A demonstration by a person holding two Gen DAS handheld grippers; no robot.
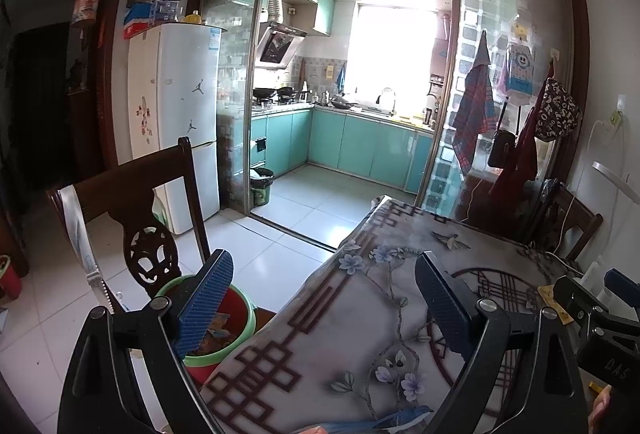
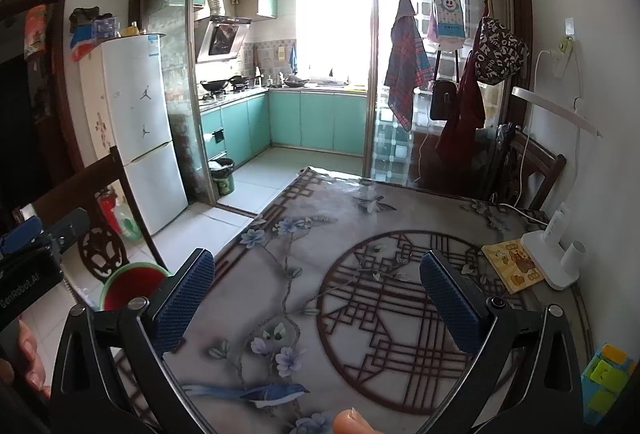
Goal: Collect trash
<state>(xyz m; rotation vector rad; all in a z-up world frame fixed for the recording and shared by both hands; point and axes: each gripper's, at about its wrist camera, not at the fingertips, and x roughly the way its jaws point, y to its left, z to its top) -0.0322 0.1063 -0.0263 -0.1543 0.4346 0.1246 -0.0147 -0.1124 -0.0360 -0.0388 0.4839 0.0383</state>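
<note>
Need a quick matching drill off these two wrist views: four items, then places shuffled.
Items:
1. red bin with green rim
2. white lamp base
3. yellow booklet
4. fridge

Places:
A. on the table, partly under the lamp base
B. against the wall left of the kitchen door
C. by the table's left edge
D. table's right edge, near the wall

Pairs: 1-C, 2-D, 3-A, 4-B

The table (image 2: 360, 193) is covered by a cloth (image 2: 280, 274) printed with flowers, birds and a dark round lattice. At its right edge, by the wall, stands a white lamp base (image 2: 550, 258), resting partly on a yellow booklet (image 2: 508, 266). A green and yellow block (image 2: 606, 374) sits at the near right corner.
</note>
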